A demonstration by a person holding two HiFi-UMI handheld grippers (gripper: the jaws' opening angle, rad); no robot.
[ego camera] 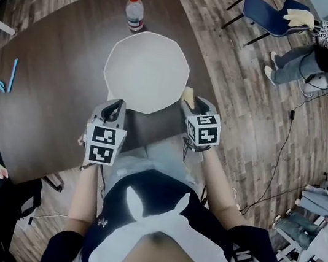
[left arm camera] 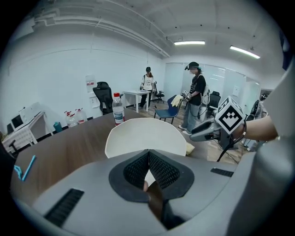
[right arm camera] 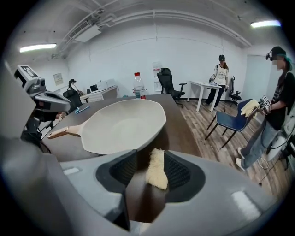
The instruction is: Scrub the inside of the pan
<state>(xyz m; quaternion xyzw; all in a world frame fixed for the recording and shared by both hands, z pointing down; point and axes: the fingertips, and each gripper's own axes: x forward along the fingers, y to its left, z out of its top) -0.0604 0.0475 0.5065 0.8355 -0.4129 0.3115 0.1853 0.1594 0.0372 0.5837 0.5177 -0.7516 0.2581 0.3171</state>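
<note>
A white pan (ego camera: pixel 146 71) sits on the dark brown table (ego camera: pixel 49 108), its pale wooden handle (right arm camera: pixel 64 132) pointing toward me on the left. My left gripper (ego camera: pixel 115 107) hovers over the handle's end with its jaws shut and nothing between them (left arm camera: pixel 148 154). The handle's tip shows just below them. My right gripper (ego camera: pixel 192 104) is by the pan's near right rim. In the right gripper view its jaws (right arm camera: pixel 154 154) stand wide open. A yellowish sponge (right arm camera: pixel 156 169) stands on edge between them, close to the right pad, with a gap to the left pad.
A water bottle (ego camera: pixel 135 12) with a red cap stands behind the pan. Blue items (ego camera: pixel 4 79) lie at the table's left side. A blue chair (ego camera: pixel 267 14) and seated people are off to the right, on the wooden floor.
</note>
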